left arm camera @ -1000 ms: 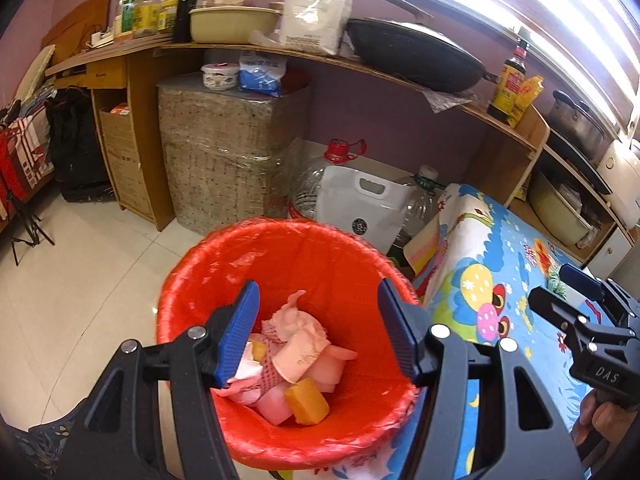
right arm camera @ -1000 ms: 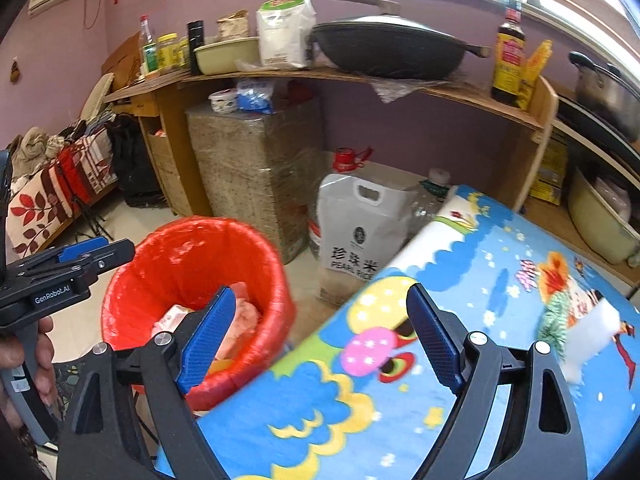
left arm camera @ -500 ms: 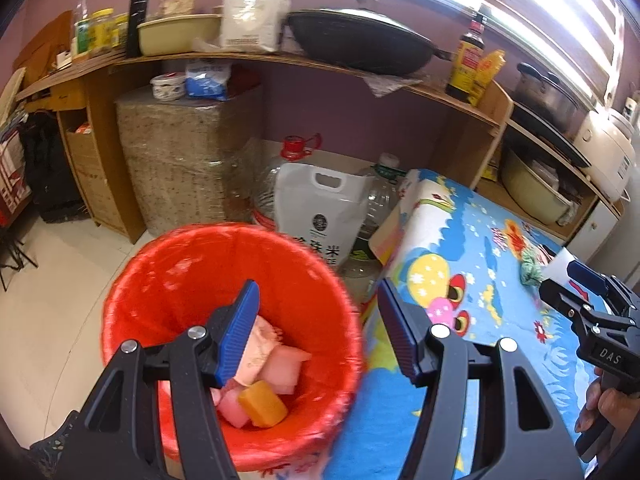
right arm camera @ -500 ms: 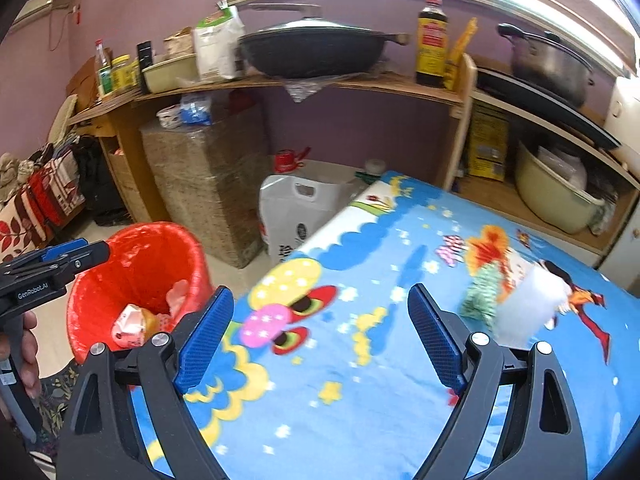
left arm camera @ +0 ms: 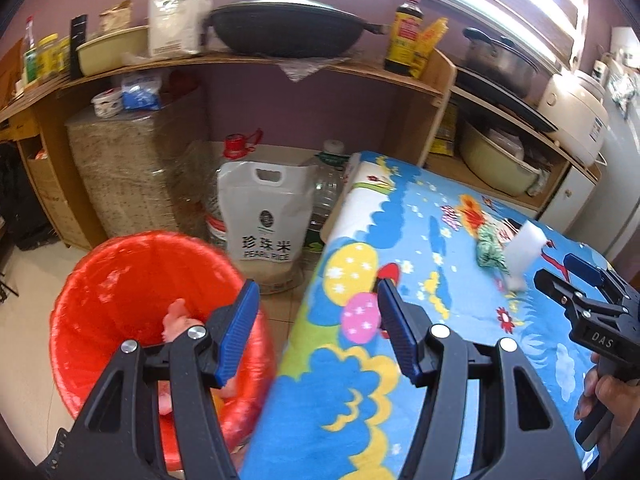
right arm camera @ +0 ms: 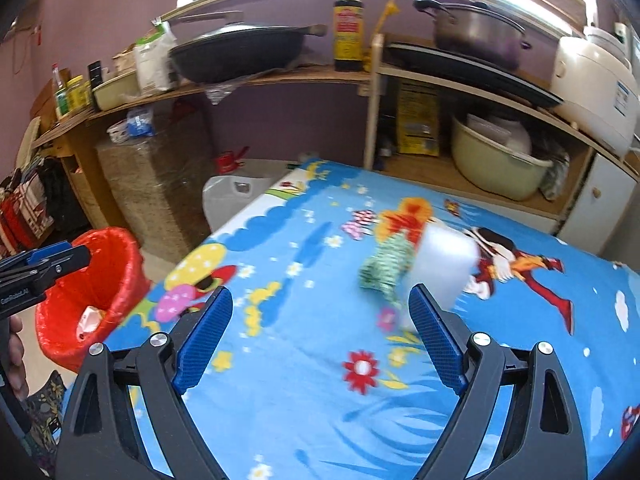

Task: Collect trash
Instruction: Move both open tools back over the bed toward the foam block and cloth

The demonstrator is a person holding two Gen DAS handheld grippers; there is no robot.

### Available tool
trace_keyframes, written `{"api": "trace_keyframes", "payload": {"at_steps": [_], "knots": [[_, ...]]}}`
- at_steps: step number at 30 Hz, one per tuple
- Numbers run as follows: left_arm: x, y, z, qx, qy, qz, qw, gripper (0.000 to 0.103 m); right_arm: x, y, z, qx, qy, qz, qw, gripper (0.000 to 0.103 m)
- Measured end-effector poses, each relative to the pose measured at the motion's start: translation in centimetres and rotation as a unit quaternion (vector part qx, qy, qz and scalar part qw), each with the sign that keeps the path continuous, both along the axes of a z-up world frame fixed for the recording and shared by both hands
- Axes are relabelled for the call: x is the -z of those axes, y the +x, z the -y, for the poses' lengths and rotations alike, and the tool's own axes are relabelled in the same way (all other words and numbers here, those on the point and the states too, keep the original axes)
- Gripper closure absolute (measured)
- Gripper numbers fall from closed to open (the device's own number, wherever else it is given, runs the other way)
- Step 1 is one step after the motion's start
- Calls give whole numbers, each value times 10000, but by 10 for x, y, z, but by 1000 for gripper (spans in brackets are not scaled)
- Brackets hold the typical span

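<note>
Left wrist view puts our left gripper released and empty, straddling the gap between the red bin and the counter with its cartoon cloth. Pink scraps lie inside the bin. Beyond the bin a white rice bag stands on the floor against the counter's edge. On the counter a crumpled green wrapper touches a white foam block. Our right gripper hangs released just before that pair, nothing between it and them; the block blurs.
</note>
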State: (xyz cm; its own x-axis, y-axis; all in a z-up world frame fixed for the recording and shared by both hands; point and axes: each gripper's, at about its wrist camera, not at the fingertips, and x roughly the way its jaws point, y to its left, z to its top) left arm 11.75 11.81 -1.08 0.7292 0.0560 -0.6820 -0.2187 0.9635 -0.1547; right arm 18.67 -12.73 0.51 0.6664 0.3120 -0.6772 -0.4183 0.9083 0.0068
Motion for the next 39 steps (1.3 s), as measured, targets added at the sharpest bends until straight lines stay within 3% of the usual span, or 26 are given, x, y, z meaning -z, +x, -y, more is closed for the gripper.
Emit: {"api": "trace_keyframes", "payload": {"at_steps": [11,31,35,39], "knots": [[6,27,38,334,10,-42,9994,44,11,31,49,496,54,-68,9987,19],[20,80,66,677,92,-135,9976,44,64,107,63,668,58,-593,9960,20],[21,90,75,775,125,-133,9968,44,71,113,59,591,63,-644,9962,25],[25,102,83,865,154,-165,9960,44,75,116,58,513,78,-683,9963,43]]}}
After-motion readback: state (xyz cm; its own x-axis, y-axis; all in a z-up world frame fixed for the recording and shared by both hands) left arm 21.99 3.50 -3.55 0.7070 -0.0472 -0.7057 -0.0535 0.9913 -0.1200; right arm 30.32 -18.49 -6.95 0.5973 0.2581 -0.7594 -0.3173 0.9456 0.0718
